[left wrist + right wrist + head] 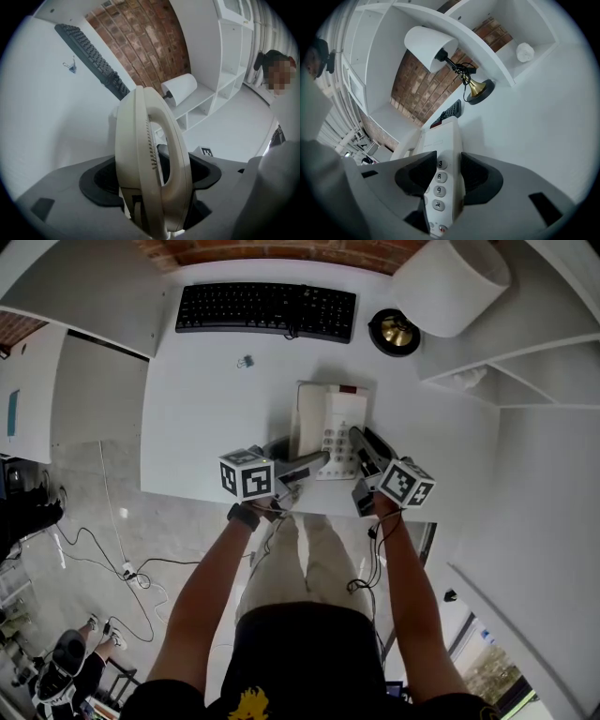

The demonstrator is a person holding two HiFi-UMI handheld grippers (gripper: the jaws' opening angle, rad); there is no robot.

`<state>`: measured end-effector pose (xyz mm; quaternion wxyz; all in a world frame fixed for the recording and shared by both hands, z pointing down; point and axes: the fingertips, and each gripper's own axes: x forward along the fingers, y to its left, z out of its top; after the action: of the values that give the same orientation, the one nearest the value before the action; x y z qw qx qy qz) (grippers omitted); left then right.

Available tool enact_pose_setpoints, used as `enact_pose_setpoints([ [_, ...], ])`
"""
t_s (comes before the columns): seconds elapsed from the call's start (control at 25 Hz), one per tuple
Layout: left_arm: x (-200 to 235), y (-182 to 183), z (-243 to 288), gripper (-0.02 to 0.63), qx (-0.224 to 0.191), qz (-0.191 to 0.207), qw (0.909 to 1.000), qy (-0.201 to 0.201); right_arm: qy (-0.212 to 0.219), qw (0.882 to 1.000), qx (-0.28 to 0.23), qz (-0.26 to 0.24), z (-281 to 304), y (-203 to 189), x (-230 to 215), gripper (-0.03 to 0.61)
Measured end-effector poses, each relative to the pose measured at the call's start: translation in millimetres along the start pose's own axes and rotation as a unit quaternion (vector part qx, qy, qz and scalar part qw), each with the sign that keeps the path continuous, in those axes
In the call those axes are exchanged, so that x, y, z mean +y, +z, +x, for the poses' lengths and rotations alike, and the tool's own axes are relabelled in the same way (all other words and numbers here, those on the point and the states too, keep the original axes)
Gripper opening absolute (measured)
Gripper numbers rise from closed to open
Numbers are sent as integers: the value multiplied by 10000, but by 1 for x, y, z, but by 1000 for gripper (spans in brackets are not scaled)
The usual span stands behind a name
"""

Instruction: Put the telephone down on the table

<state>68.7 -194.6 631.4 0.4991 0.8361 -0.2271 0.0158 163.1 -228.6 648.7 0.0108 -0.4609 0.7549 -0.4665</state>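
A cream telephone (336, 420) sits over the white table (206, 409) near its front edge; I cannot tell whether it rests on the tabletop. My left gripper (317, 461) comes in from the left and is shut on the phone's handset (150, 159), which stands edge-on between the jaws. My right gripper (360, 442) reaches in from the right. Its jaws are shut on the keypad side of the telephone (440, 164), with the number keys (439, 177) showing between the pads. Both marker cubes hang just past the table's front edge.
A black keyboard (267, 307) lies at the table's far side, and a small binder clip (246, 361) lies nearer. A lamp with a brass base (394, 331) and white shade (455, 282) stands at the back right beside white shelves (525, 362). Cables (112, 559) trail on the floor.
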Motion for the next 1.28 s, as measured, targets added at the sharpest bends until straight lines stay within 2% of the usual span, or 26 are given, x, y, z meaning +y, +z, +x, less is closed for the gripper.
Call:
enact_pose_setpoints([
  [0.12, -1, 0, -2, 414, 14, -92, 9998, -161, -47, 9999, 71, -72, -1, 0, -4, 158],
  [0.32, -1, 2, -6, 413, 369, -481, 9949, -807, 53, 9999, 57, -145, 1, 1, 1, 158],
  [0.4, 3, 1, -7, 413, 552, -416, 9952, -690, 116, 9998, 42, -155, 2, 1, 5, 158],
  [0.48, 7, -2, -6, 412, 667, -300, 9965, -394, 94, 9998, 64, -172, 2, 1, 5, 158],
  [0.84, 14, 0, -6, 422, 528, 31, 9982, 268, 92, 9997, 57, -227, 4, 0, 6, 158],
  [1.0, 16, -3, -7, 425, 474, 30, 9983, 344, 89, 9996, 68, -262, 4, 0, 5, 158],
  [1.28, 14, -2, -11, 420, 701, -320, 9970, -88, 75, 9996, 70, -248, 3, 1, 7, 158],
])
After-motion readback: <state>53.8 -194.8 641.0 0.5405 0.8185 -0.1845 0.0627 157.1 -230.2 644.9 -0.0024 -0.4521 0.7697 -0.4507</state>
